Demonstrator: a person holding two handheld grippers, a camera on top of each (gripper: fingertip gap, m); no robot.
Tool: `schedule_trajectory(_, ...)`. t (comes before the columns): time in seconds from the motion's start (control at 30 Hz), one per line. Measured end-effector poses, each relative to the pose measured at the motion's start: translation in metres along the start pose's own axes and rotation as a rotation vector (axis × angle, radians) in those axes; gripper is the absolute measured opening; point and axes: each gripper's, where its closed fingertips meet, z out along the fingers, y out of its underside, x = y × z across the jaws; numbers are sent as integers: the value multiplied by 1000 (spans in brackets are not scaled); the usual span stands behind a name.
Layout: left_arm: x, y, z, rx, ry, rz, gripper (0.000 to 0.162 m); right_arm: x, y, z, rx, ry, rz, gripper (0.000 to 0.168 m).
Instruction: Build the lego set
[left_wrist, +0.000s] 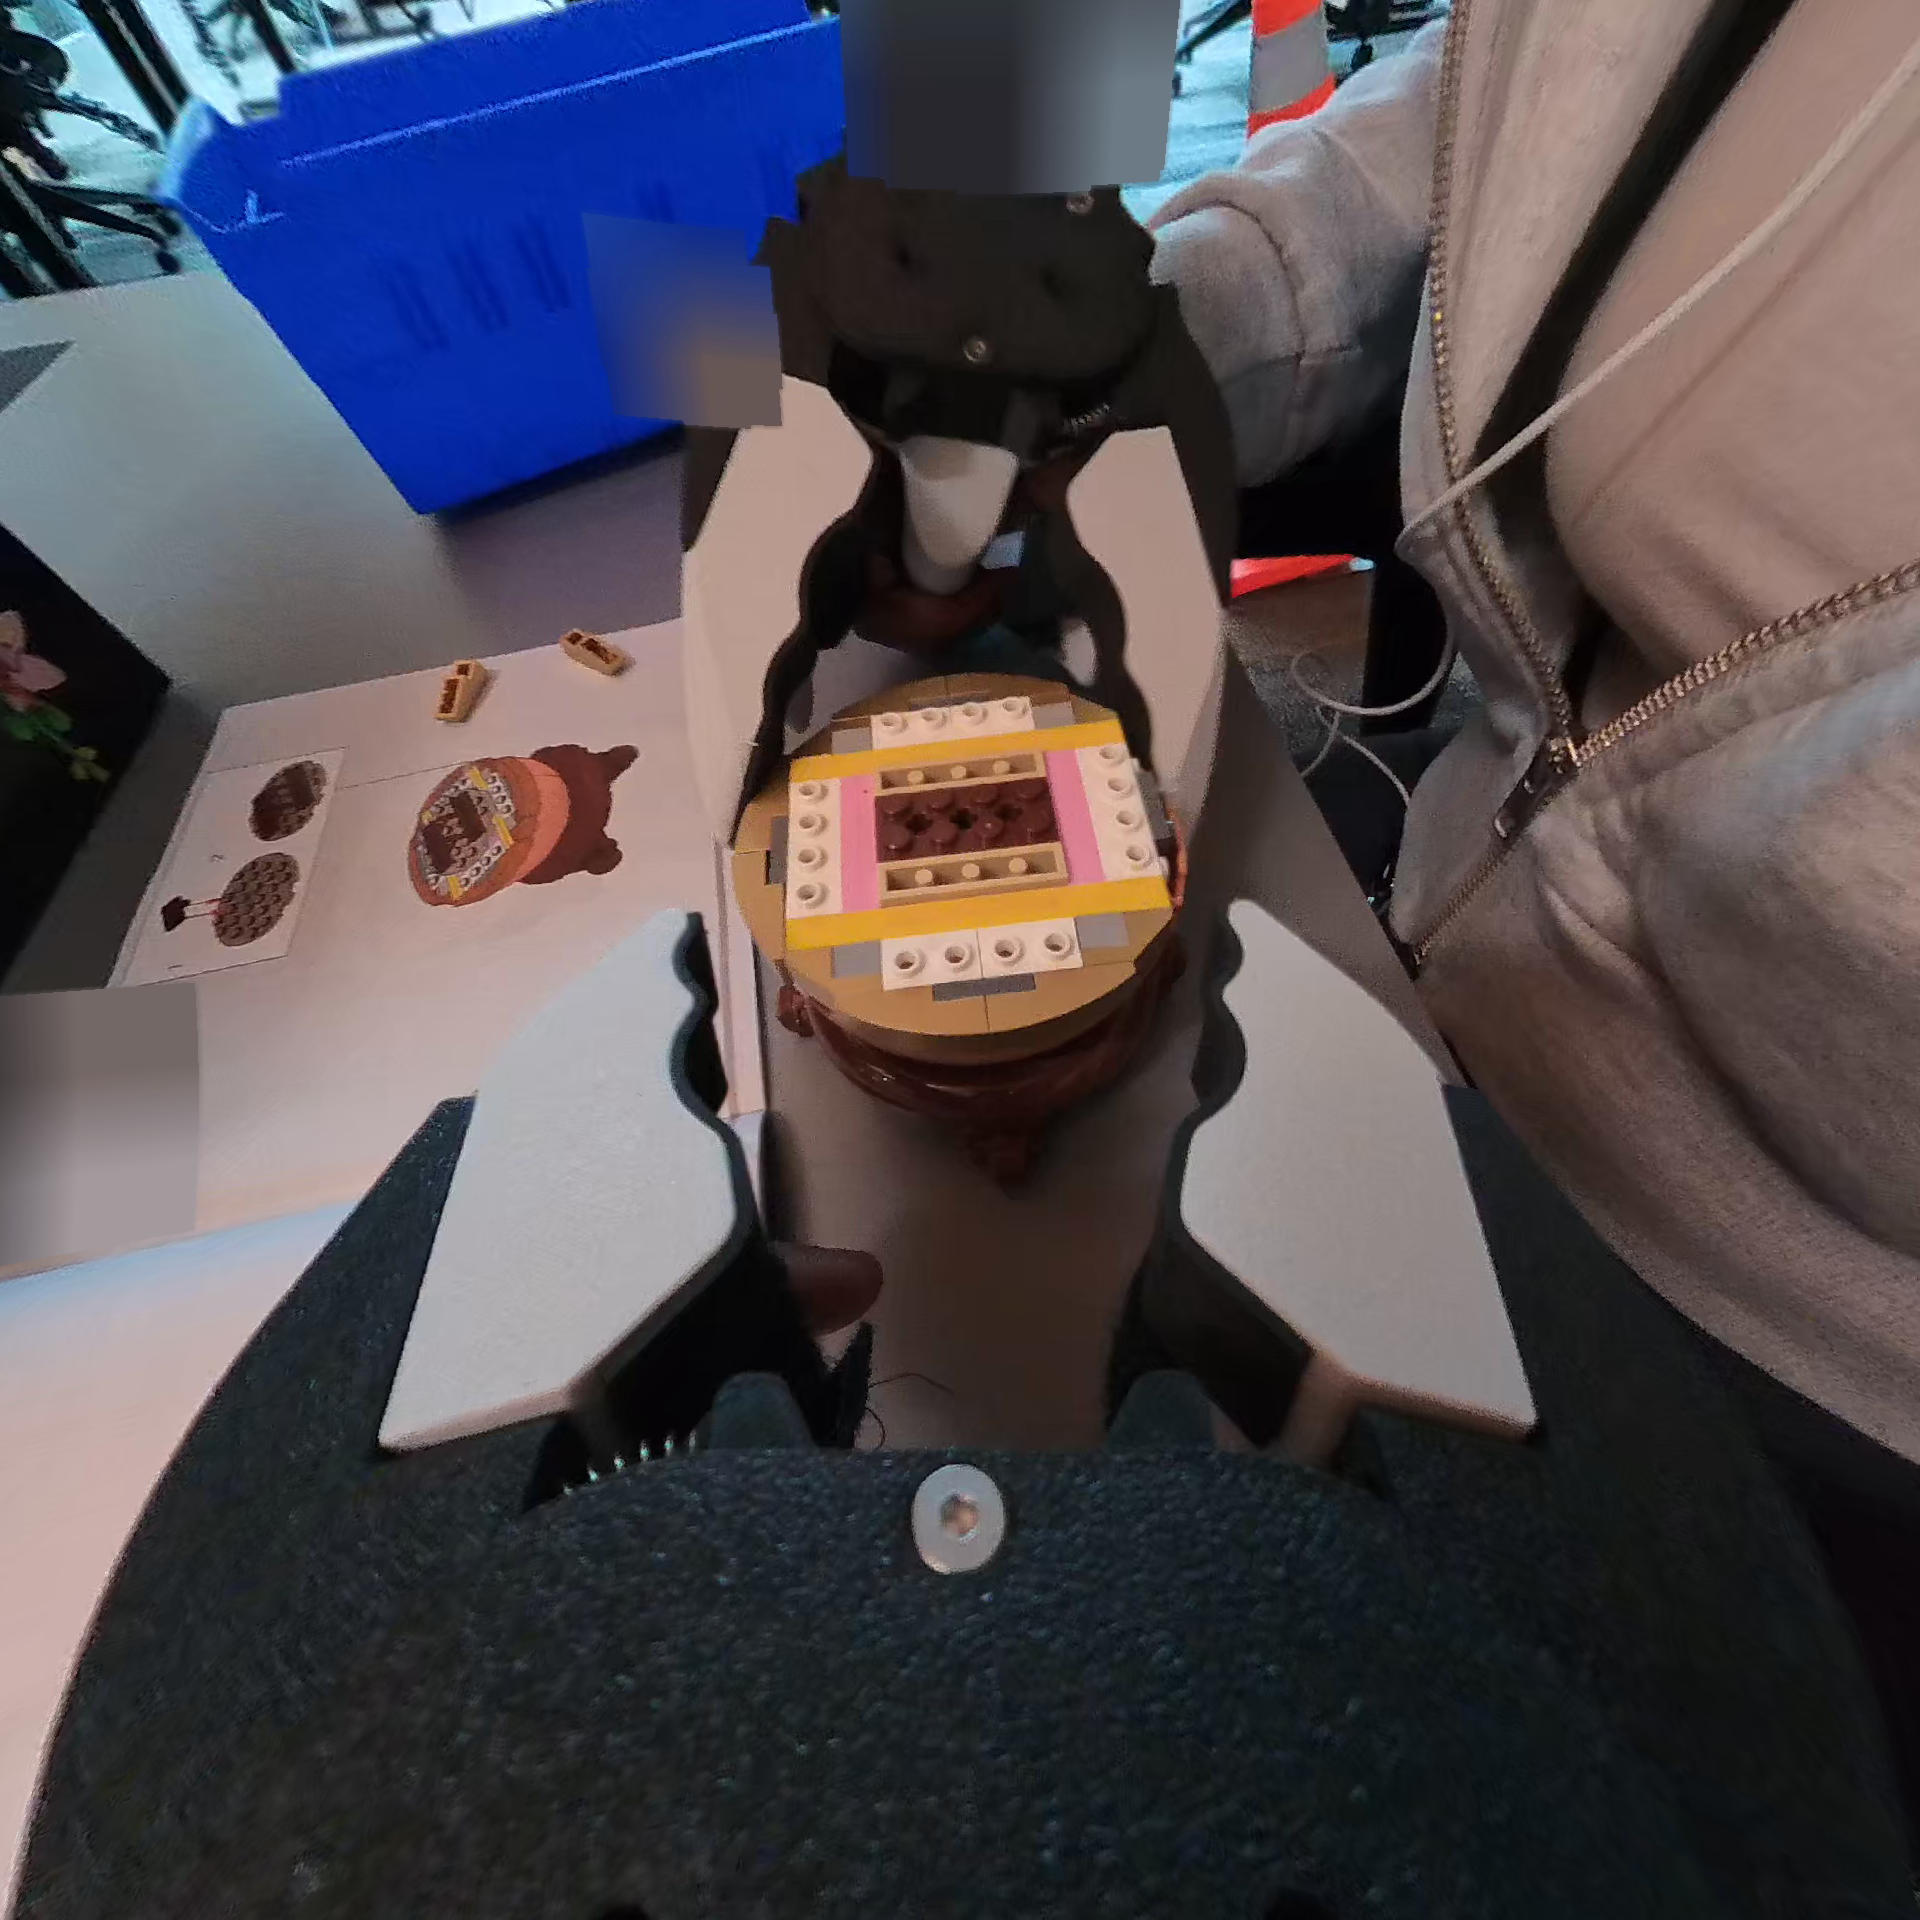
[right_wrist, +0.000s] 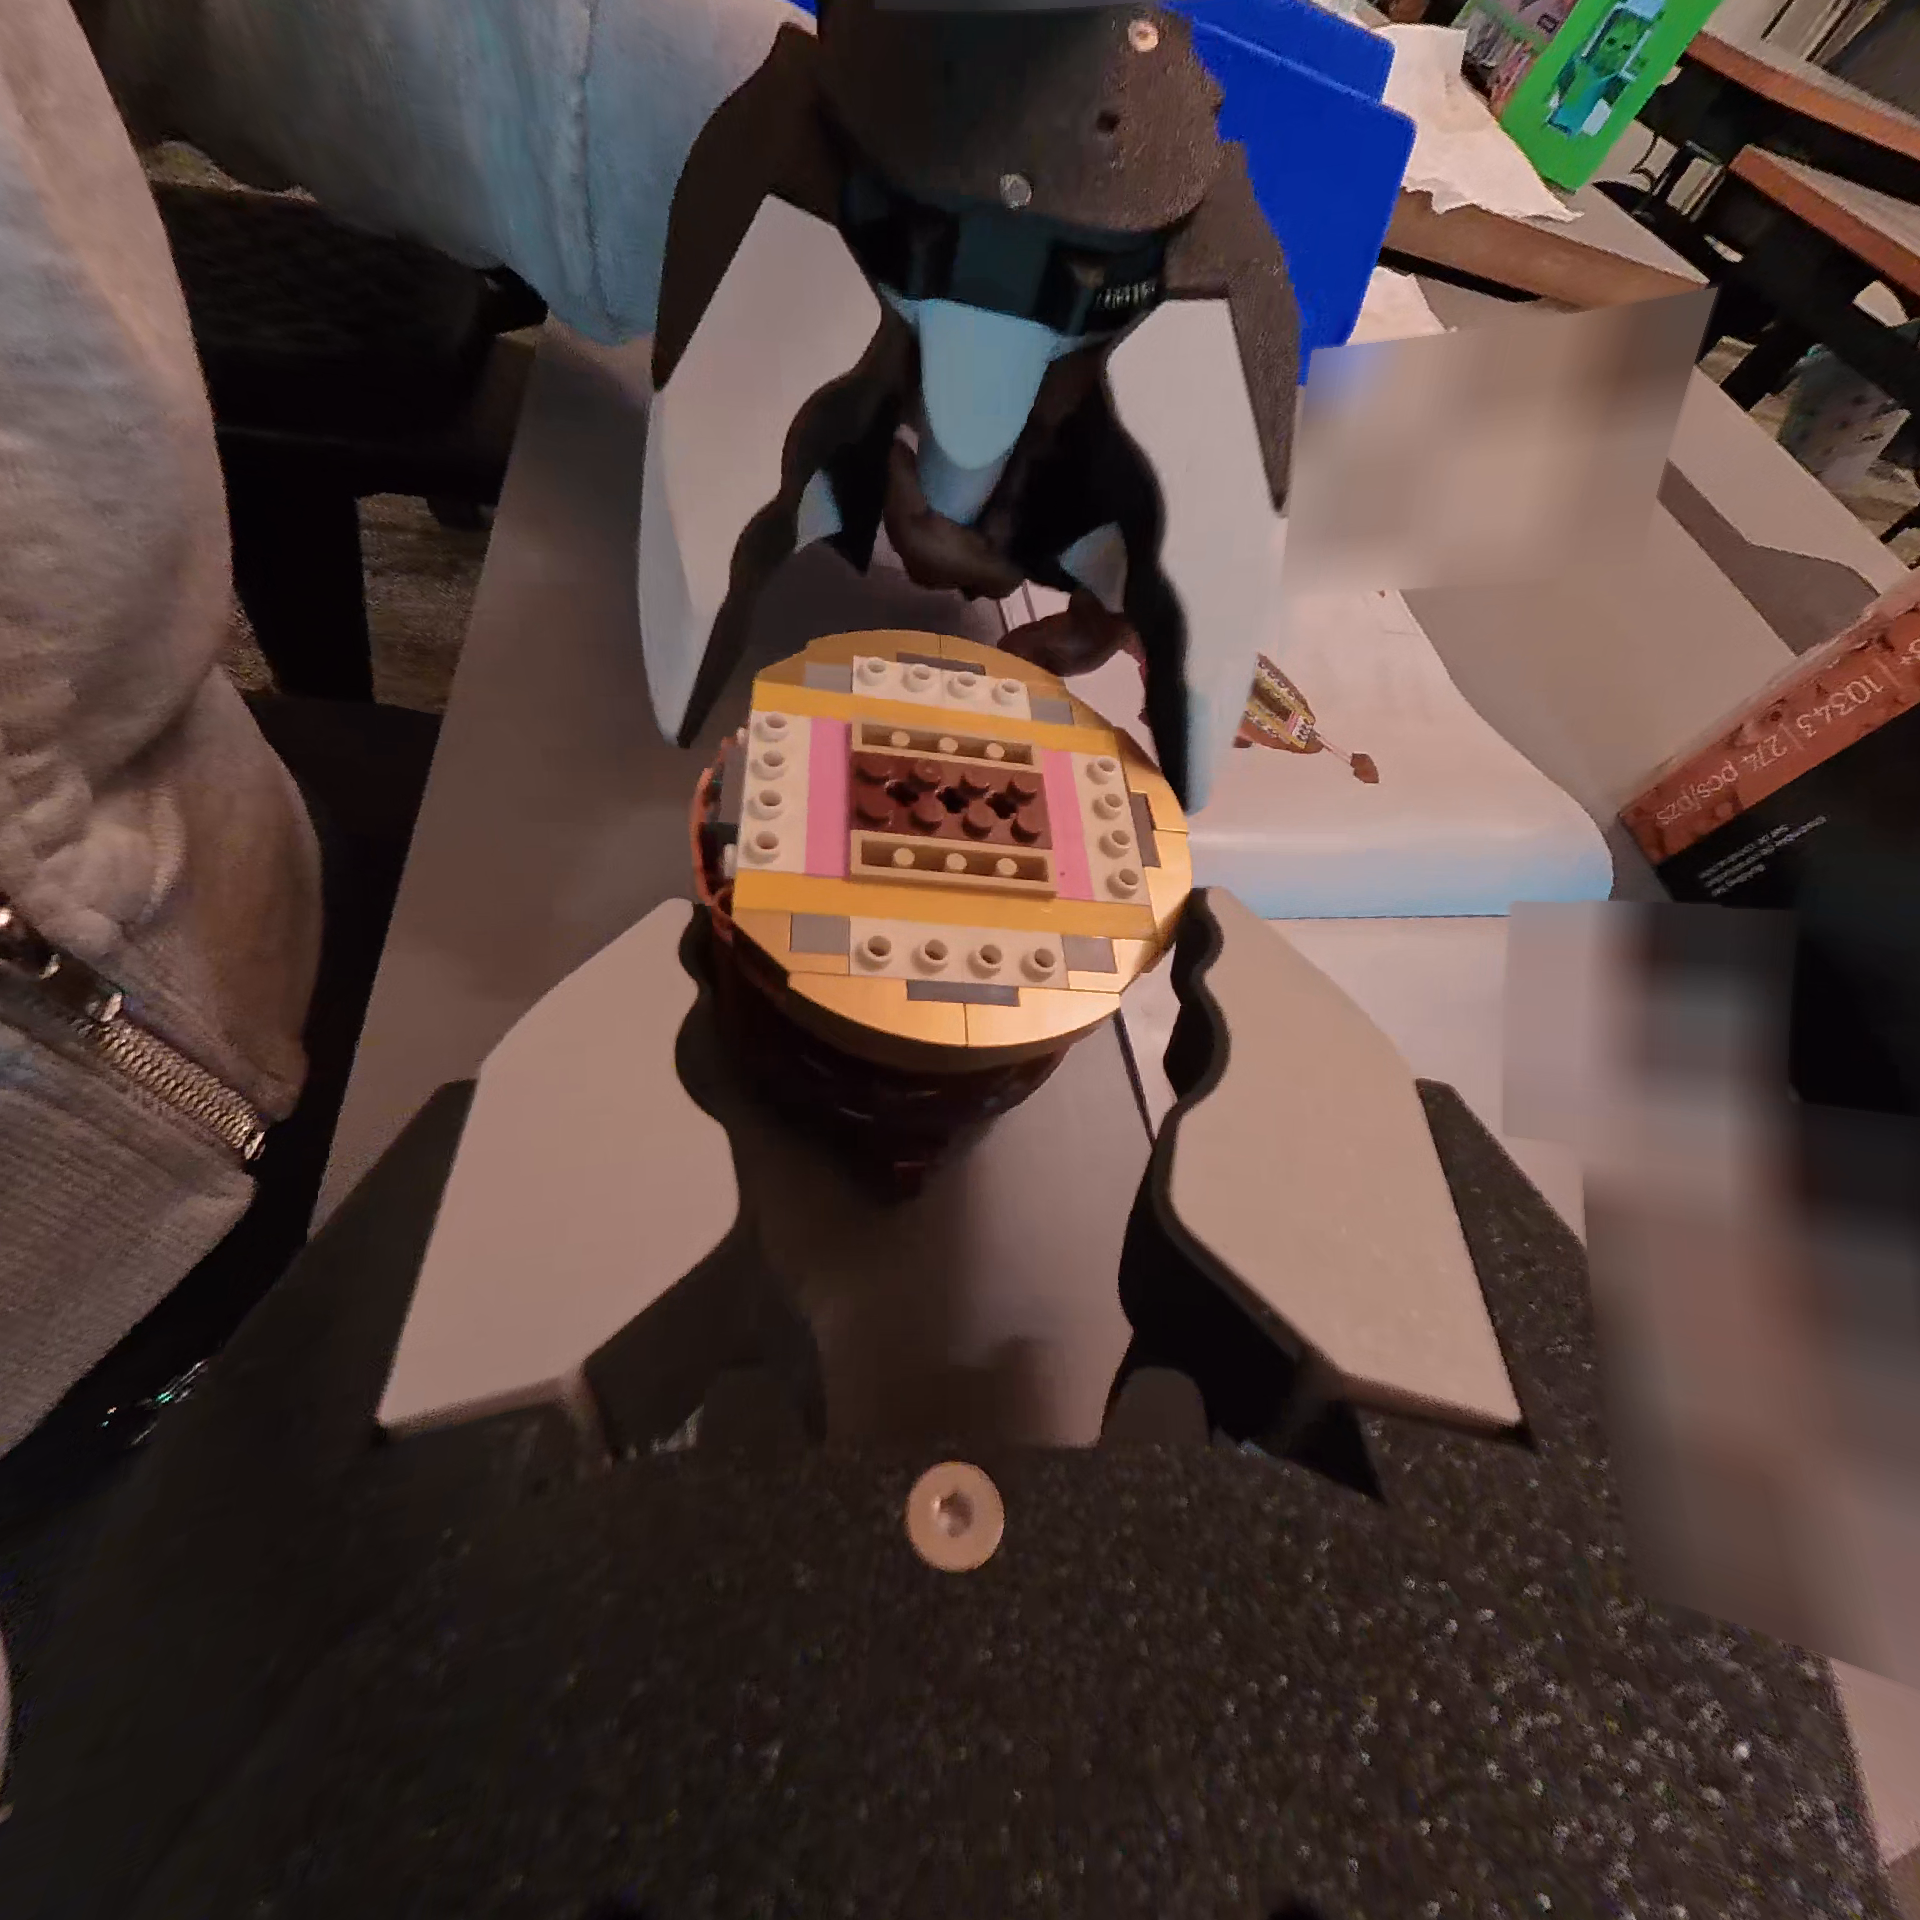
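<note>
The round lego model (left_wrist: 961, 883) sits at the centre of both wrist views, its studded top turned up toward the cameras, so the brown plate in the middle and the white studs around it are open for the next piece. The left gripper (left_wrist: 961, 971) comes at it from the bottom of its frame and the right gripper (right_wrist: 940, 961) from the opposite side, each flanking the model's body below the tan disc; each appears to be gripping the model, though the contact points are hidden under the disc. Holding from two sides keeps the model steady and level. At the left of the left view, the instruction sheet (left_wrist: 343, 831) lies flat with two small tan pieces (left_wrist: 462, 688) beyond it, within easy reach.
</note>
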Motion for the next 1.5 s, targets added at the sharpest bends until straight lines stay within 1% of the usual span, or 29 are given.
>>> schedule_trajectory(0.1, -1, 1, 2, -1, -25, 29, 80, 0, 0, 0, 0, -1, -6, 83)
schedule_trajectory(0.23, 1, 1, 3, 4, -34, 31, 79, -2, 0, 0, -24, -29, -24, 83)
schedule_trajectory(0.4, 2, 3, 0, -61, -11, 36, 78, -2, -1, 1, -26, -68, -50, 83)
schedule_trajectory(0.53, 4, 3, -1, -29, 12, 42, 77, -5, -2, 2, -14, -87, -53, 83)
schedule_trajectory(0.73, 3, 3, -1, -41, -1, 51, 77, -3, -1, 1, -11, -92, -45, 83)
schedule_trajectory(0.77, 3, 3, 0, -34, 0, 44, 77, -2, 0, 0, -10, -89, -46, 83)
schedule_trajectory(0.8, 5, 2, 1, -19, 4, 41, 85, -2, 0, 0, -8, -91, -46, 83)
schedule_trajectory(0.83, 6, 3, 2, -10, -3, 44, 88, -2, 0, 1, -9, -92, -46, 83)
schedule_trajectory(0.9, 3, 4, 2, -6, -37, 84, 87, -3, -1, 2, -6, -101, -53, 83)
schedule_trajectory(0.93, 2, 5, 2, -6, -50, 99, 79, -4, -2, 2, -5, -106, -57, 83)
schedule_trajectory(1.03, 2, 5, 0, -10, -41, 97, 77, -4, -2, 3, -11, -109, -63, 83)
schedule_trajectory(1.23, 2, 5, 0, -24, -26, 97, 77, -3, -2, 3, 0, -132, -76, 83)
schedule_trajectory(1.5, 3, 6, 0, -19, -81, 84, 77, -4, -2, 3, 10, -186, -105, 82)
